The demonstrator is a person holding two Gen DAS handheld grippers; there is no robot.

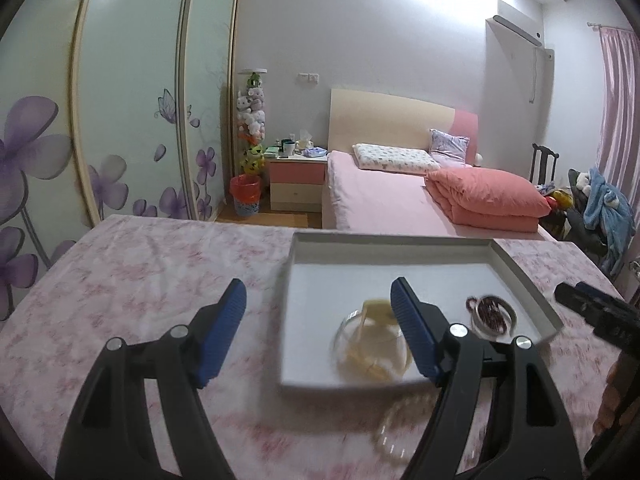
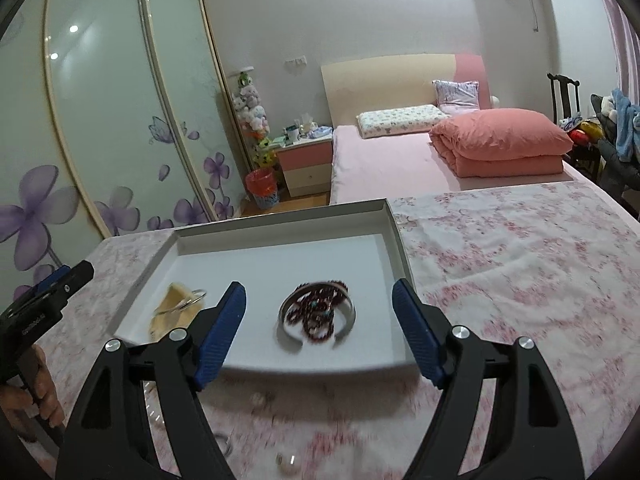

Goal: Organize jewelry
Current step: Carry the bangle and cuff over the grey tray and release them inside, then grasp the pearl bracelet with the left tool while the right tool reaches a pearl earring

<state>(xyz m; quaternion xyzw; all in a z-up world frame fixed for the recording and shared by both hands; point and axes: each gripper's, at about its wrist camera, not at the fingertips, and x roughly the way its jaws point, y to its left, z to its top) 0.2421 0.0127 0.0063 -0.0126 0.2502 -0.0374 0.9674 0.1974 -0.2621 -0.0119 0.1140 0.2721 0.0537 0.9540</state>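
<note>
A table draped in a pink floral cloth [image 2: 520, 264] fills the foreground of a bedroom, with a pink bed [image 1: 384, 200] and a floral-fronted wardrobe [image 1: 120, 120] behind; on the cloth sits a shallow white tray [image 2: 394, 236], holding the sorted jewelry; the left gripper [image 1: 318, 328] hangs above the tray's near left corner, jaws spread wide with nothing between the blue pads; the right gripper [image 2: 318, 328] hovers over the tray's near edge, likewise parted and empty; a hand [image 2: 44, 396] grips the left tool's handle at the frame's edge; inside the tray, a silver cuff bangle [image 2: 318, 318] lies on the right side with a dark red beaded strand [image 2: 320, 306] heaped on it; to the left, apart from these, rests a pale yellow piece [image 2: 174, 306] touching a thin wire bangle [image 2: 188, 300]; on the cloth just before the tray lie a clear beaded bracelet [image 1: 394, 428] and a few loose pearl-like beads [image 2: 258, 400], blurred.
</note>
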